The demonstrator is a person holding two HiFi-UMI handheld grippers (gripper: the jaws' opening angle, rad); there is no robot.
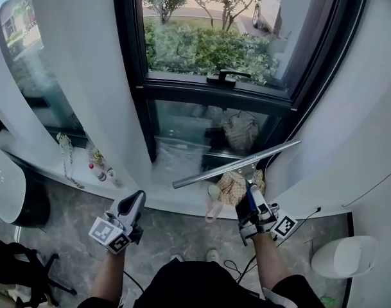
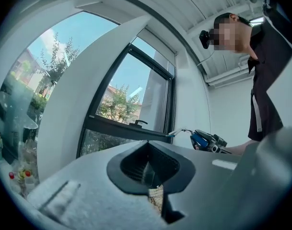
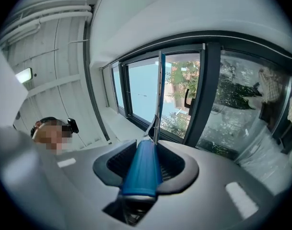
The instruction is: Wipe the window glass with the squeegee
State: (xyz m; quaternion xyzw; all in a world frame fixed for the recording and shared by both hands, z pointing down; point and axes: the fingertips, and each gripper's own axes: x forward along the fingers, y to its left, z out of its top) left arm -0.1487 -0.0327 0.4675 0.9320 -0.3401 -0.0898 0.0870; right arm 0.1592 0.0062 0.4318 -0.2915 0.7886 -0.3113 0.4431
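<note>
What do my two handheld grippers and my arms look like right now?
Both the left gripper and right gripper have grey shells with black inner linings, and each carries a white cube of black square markers. The person wears a dark short-sleeved top.

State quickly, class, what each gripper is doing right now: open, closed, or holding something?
The left gripper is closed, with nothing in it.
The right gripper is closed on the blue handle of the squeegee.

The squeegee (image 1: 237,164) has a blue handle and a silvery blade. The window frame (image 1: 208,90) is black. The left gripper (image 1: 136,201) and right gripper (image 1: 251,199) are grey with black-and-white square markers. The floor (image 1: 182,233) is veined grey.
</note>
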